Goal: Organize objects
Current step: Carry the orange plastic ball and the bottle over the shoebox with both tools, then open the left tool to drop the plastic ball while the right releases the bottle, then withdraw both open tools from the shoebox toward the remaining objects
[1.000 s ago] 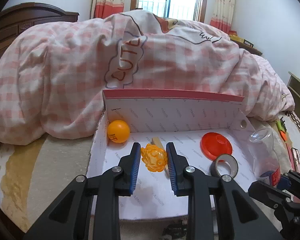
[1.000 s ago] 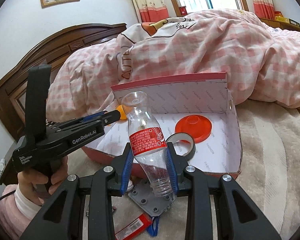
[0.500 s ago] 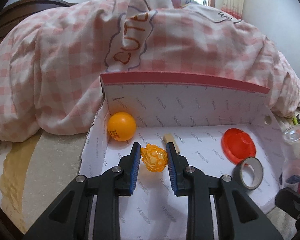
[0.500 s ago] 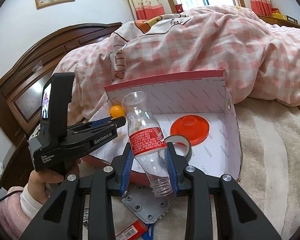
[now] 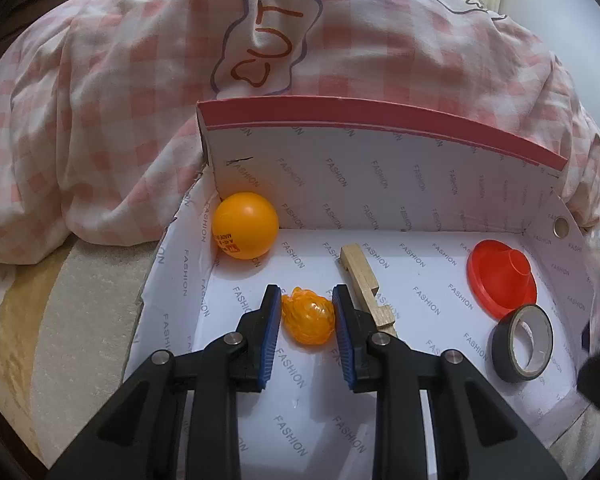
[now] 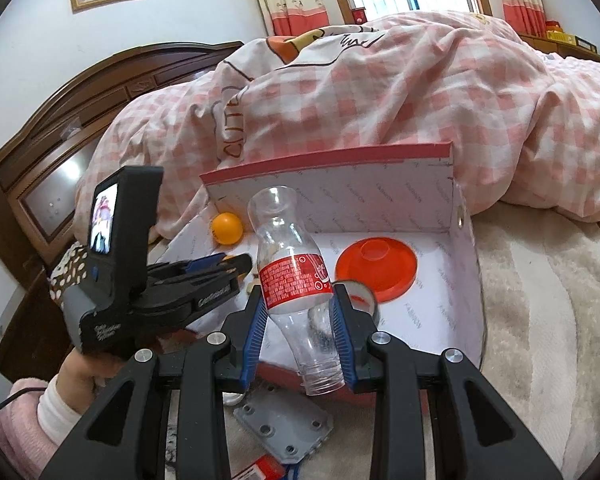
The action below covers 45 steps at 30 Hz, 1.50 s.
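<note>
While the left gripper is clenching a small translucent orange crinkled ball low over the floor of the white cardboard box with a red rim, a smooth orange plastic ball is sitting in the far-left corner and a notched pale wooden block is lying just right of the jaws. Release looks to be the next step, straight down, so drifting right risks landing on the block. "FASHION" is repeating across the lining; the duvet reads "CUTE". Rightward, the right gripper is grasping a clear plastic bottle with a red label, neck towards the camera, its long axis tilting up over the box's near edge.
</note>
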### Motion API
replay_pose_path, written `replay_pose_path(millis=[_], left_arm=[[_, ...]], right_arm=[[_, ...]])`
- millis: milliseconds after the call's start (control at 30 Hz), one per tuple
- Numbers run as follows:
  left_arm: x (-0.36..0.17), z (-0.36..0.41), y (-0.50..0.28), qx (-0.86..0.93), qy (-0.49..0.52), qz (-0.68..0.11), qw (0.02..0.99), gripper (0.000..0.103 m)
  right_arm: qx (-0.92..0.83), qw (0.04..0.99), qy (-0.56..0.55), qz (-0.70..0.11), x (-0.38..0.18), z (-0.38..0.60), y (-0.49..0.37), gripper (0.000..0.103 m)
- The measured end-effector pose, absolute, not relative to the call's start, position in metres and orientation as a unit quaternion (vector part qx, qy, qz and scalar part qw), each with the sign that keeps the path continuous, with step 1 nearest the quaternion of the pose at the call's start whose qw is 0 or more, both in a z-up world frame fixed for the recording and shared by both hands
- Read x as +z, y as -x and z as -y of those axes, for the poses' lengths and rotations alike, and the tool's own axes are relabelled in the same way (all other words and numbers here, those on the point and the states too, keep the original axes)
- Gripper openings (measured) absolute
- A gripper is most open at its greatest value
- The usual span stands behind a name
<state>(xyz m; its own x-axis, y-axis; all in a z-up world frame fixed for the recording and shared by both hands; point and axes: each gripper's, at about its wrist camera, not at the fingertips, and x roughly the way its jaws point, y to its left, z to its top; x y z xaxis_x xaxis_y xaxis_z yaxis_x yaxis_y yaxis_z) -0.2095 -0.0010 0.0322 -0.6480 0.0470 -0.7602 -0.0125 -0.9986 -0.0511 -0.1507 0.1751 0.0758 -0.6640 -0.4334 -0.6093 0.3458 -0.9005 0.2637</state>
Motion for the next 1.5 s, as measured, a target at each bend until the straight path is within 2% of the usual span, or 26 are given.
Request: replay_pose_path(millis=[67,200,300,500,800,1133,1500], left_arm=[[0.032,0.0,0.209,0.907,0.42,0.019,0.016,0.027],[0.033,-0.002,0.208,0.906,0.423,0.023,0.021,0.038],[0.033,-0.004,0.208,0.905,0.424,0.021,0.021,0.04],[0.038,-0.007,0.202,0.907,0.42,0.021,0.032,0.042],[0.063,-0.007,0.175,0.919,0.39,0.021,0.05,0.054],[0.083,0.0,0.131,0.929,0.363,0.022,0.072,0.055],[0.087,0.021,0.087,0.93,0.358,0.023,0.081,0.055]], right_arm=[[-0.913,0.204,-0.349,0.054,0.076,-0.175,0.156,0.033],[-0.914,0.189,-0.356,0.052,0.073,-0.174,0.167,0.033],[-0.914,0.177,-0.36,0.056,0.07,-0.176,0.173,0.033],[-0.916,0.174,-0.357,0.057,0.07,-0.181,0.171,0.046],[-0.922,0.172,-0.342,0.053,0.078,-0.185,0.154,0.049],[-0.925,0.191,-0.327,0.037,0.089,-0.191,0.105,0.049],[-0.908,0.217,-0.357,0.006,0.066,-0.179,0.064,0.05]])
